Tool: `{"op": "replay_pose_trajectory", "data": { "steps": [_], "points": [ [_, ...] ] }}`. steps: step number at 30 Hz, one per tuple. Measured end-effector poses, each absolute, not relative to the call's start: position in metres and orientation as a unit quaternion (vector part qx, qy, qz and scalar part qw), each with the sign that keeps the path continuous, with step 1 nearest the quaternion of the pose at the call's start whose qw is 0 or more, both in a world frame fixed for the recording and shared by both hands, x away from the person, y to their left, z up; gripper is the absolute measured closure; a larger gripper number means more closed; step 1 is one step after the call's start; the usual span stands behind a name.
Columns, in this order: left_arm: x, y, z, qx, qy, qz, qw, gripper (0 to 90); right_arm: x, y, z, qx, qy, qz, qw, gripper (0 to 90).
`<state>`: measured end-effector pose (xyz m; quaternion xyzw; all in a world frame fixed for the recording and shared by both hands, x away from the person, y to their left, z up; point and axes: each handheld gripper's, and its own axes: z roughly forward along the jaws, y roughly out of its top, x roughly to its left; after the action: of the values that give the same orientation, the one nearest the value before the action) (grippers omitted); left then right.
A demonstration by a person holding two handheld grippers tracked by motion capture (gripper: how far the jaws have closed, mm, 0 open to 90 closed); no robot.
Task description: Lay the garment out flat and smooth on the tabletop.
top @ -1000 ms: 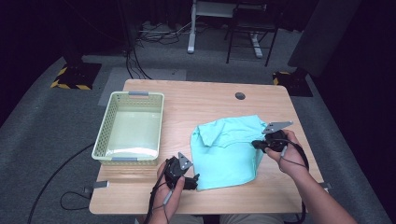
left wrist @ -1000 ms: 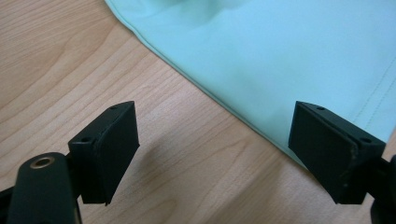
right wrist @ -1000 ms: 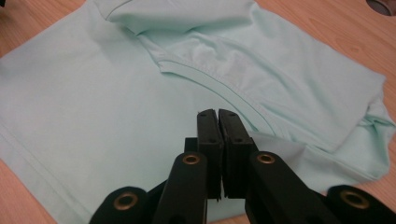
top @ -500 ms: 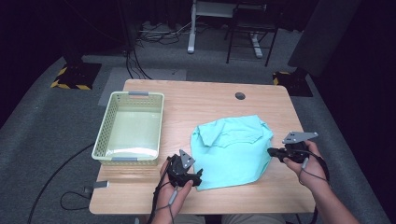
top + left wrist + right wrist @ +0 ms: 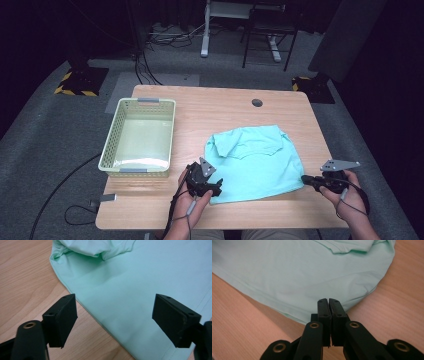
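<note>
High view, table (image 5: 280, 107): pale wood with fine grain, rectangular, a small round hole near its far edge.
Shirt (image 5: 255, 162): smooth mint-green cloth, lying flat and folded on the table's right half, collar toward the far edge.
Basket (image 5: 111, 145): pale green plastic lattice, rectangular, left of the shirt.
Left gripper (image 5: 113, 317): at the shirt's near left corner, ribbed black jaws spread wide over the hem.
Right gripper (image 5: 328, 303): at the shirt's near right edge, jaws pressed together, nothing between them.
</note>
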<state>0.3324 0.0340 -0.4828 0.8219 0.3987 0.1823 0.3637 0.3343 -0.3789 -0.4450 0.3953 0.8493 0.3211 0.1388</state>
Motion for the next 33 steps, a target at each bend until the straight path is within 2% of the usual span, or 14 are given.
{"op": "replay_pose_trajectory", "data": {
  "steps": [6,9,10,12,13,18,23,33],
  "points": [
    [0.335,0.026,-0.484,0.831,0.386,0.172,0.362,24.8,0.31,-0.396,-0.459,0.413,0.845,0.312,0.132,88.6],
    [0.335,0.023,-0.483,0.829,0.385,0.172,0.367,25.2,0.295,-0.404,-0.464,0.423,0.844,0.309,0.115,85.8],
    [0.336,0.022,-0.482,0.83,0.383,0.175,0.365,25.6,0.29,-0.406,-0.464,0.426,0.844,0.306,0.113,81.1],
    [0.337,0.02,-0.481,0.834,0.38,0.169,0.363,26.4,0.286,-0.409,-0.463,0.436,0.841,0.3,0.113,62.5],
    [0.337,0.019,-0.481,0.833,0.382,0.168,0.363,26.3,0.286,-0.411,-0.461,0.438,0.837,0.302,0.129,56.6],
    [0.341,0.013,-0.479,0.835,0.38,0.173,0.359,27.7,0.303,-0.413,-0.452,0.432,0.826,0.318,0.176,41.5],
    [0.35,0.005,-0.487,0.838,0.388,0.182,0.337,32.0,0.333,-0.406,-0.457,0.424,0.822,0.343,0.165,37.9],
    [0.366,-0.015,-0.502,0.844,0.39,0.163,0.33,36.2,0.386,-0.393,-0.487,0.388,0.851,0.323,0.145,35.4]
  ]
}}
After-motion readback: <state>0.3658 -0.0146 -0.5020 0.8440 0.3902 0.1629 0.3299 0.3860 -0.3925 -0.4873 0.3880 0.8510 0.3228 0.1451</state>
